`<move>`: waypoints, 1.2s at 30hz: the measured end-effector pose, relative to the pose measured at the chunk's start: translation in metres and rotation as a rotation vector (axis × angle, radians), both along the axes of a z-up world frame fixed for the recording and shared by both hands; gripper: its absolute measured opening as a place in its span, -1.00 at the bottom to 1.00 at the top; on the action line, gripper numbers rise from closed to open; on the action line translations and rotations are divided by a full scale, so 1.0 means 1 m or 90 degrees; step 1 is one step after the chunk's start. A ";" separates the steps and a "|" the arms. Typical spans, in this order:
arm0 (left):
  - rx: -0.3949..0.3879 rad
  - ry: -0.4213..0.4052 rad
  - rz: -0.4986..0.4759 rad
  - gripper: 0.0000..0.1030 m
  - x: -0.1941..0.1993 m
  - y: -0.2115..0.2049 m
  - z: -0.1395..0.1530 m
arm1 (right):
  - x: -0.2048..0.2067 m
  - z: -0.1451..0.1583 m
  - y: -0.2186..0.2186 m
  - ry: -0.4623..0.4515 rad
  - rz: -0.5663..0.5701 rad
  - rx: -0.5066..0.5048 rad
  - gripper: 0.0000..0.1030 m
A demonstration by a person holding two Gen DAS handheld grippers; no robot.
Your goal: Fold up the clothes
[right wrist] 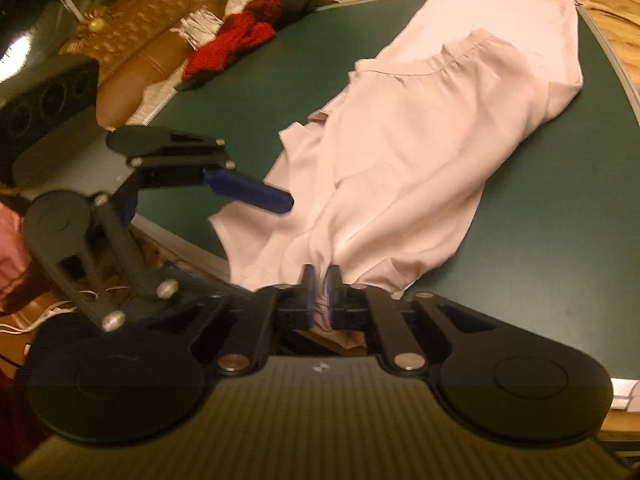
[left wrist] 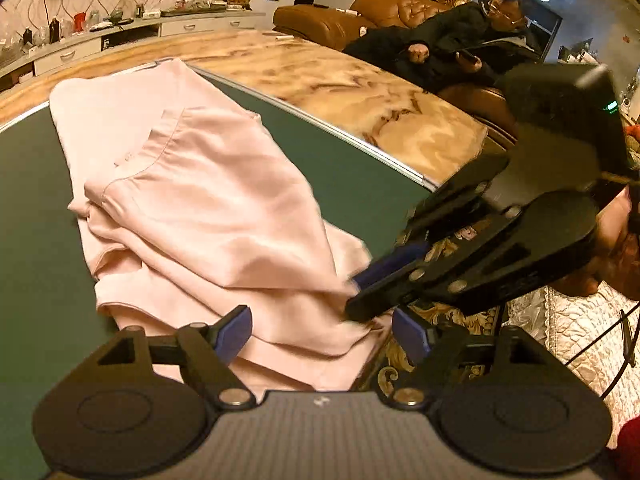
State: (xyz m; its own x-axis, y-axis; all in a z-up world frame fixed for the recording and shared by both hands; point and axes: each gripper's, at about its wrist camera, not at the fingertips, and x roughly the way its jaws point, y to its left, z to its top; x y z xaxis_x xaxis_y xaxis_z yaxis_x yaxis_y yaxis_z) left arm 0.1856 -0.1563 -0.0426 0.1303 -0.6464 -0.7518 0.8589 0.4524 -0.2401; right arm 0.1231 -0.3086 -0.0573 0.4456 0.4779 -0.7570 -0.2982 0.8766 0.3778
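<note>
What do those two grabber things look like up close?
Both the left gripper and the right gripper are black, with blue pads on two fingers, silver bolts, round black discs at each side and a ribbed grey body.

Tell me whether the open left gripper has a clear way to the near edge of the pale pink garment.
Probably yes: the left gripper stands open with the pale pink garment lying just ahead. The right gripper, shut on that edge, crowds one side.

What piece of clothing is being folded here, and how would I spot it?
Find the dark green tabletop beside the brown leather sofa. Lying across it is a pale pink, half-folded cloth garment, its near edge pinched in the right hand-held gripper. It is the only clothing on the green surface.
</note>
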 end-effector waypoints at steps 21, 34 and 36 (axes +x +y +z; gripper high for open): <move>-0.017 0.024 -0.039 0.62 -0.010 -0.019 -0.018 | 0.137 -0.008 0.050 -0.023 -0.038 -0.087 -0.89; -0.028 0.020 -0.041 0.67 -0.014 -0.015 -0.019 | 0.153 0.017 0.050 -0.001 -0.057 0.057 -0.96; -0.025 0.019 -0.041 0.67 -0.014 -0.014 -0.018 | 0.163 0.010 0.055 0.013 -0.059 0.046 -0.96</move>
